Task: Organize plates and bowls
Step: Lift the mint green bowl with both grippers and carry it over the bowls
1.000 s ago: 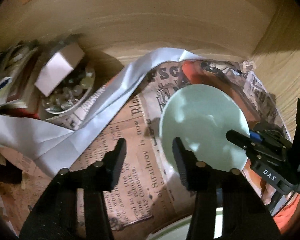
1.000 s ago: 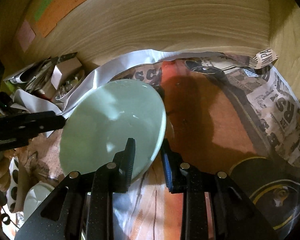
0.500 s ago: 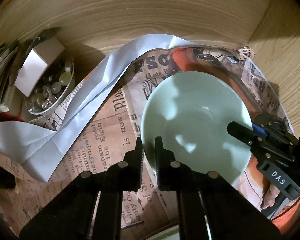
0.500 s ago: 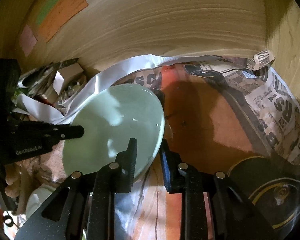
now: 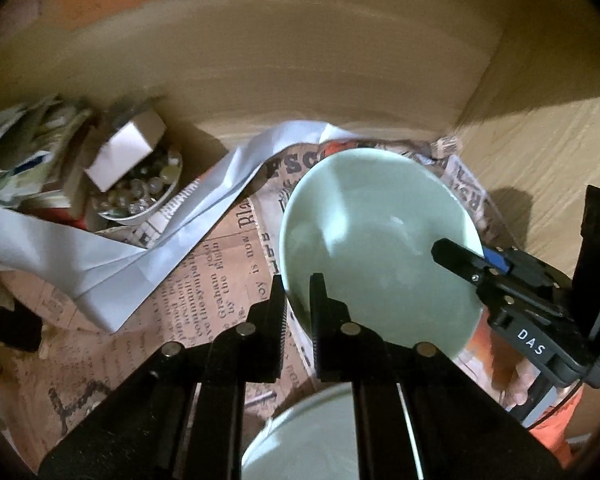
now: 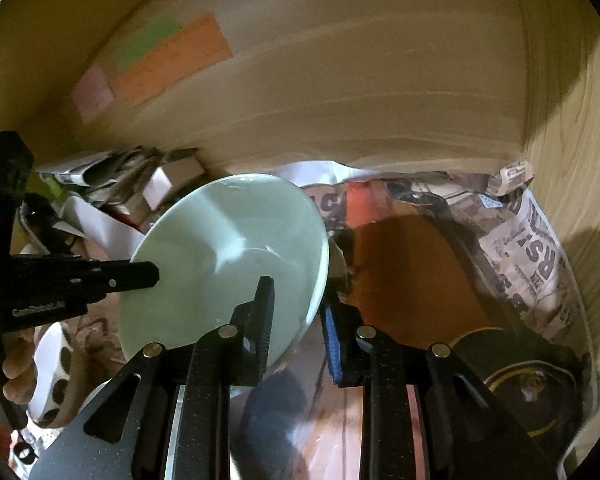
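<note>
A pale green bowl [image 5: 376, 240] hangs tilted above the newspaper, held from two sides. My left gripper [image 5: 298, 292] is shut on its near-left rim, one finger inside and one outside. My right gripper [image 6: 298, 300] is shut on the opposite rim; in the left wrist view it [image 5: 476, 258] reaches in from the right. In the right wrist view the same bowl [image 6: 220, 264] fills the centre-left, with my left gripper [image 6: 152, 274] entering from the left. A second pale green dish [image 5: 312, 436] lies below, mostly hidden behind my left fingers.
Newspaper sheets [image 5: 204, 292] line a wooden shelf with back and right walls. A small bowl of glass beads [image 5: 144, 192] with a white box [image 5: 124, 152] sits at the back left amid paper clutter. A white paper strip [image 5: 148, 248] crosses the newspaper. A dark round lid [image 6: 528, 384] lies front right.
My left gripper went from open beside the bowl to shut on its rim. Both grippers have since lifted the bowl, which now sits higher and more tilted above the newspaper.
</note>
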A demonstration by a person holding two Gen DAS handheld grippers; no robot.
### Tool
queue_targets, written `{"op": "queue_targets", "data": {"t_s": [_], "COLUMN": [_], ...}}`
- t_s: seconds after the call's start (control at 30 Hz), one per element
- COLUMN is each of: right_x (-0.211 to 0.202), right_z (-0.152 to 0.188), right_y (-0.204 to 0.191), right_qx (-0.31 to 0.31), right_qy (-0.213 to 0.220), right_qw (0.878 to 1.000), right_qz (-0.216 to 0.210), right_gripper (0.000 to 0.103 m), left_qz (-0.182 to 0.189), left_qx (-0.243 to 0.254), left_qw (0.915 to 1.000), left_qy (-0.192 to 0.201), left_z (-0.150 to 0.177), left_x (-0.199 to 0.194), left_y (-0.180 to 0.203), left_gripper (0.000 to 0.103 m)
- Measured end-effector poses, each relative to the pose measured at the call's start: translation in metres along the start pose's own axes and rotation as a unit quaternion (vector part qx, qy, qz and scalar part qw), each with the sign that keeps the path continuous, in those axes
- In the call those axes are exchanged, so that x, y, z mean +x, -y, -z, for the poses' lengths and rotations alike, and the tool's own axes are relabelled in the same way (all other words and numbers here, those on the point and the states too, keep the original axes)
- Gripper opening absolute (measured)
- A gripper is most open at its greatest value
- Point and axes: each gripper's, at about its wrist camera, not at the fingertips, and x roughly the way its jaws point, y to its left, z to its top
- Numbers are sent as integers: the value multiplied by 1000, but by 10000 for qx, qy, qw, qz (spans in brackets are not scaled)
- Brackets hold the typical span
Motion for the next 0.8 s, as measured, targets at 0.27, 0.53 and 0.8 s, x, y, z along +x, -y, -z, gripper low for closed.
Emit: {"op": "queue_targets", "data": {"t_s": [0.27, 0.53, 0.8], "right_x": [-26, -47, -53], "right_z": [7, 15, 24], "right_y": [-34, -74, -109], "right_qx": [-257, -523, -717], "right_qy": [242, 486, 536], "right_qw": [9993, 9972, 9949], "right_qz": [-75, -229, -454], "right_gripper": [21, 21, 21], "left_qz": [-23, -58, -42], "left_qx": [-8, -111, -320], "left_qw": [9988, 9951, 9913], "left_qy": [498, 977, 1278], "left_z": [25, 52, 83], "left_x": [-46, -93, -125], "left_y": [-9, -28, -52], "left_gripper": [10, 10, 10]}}
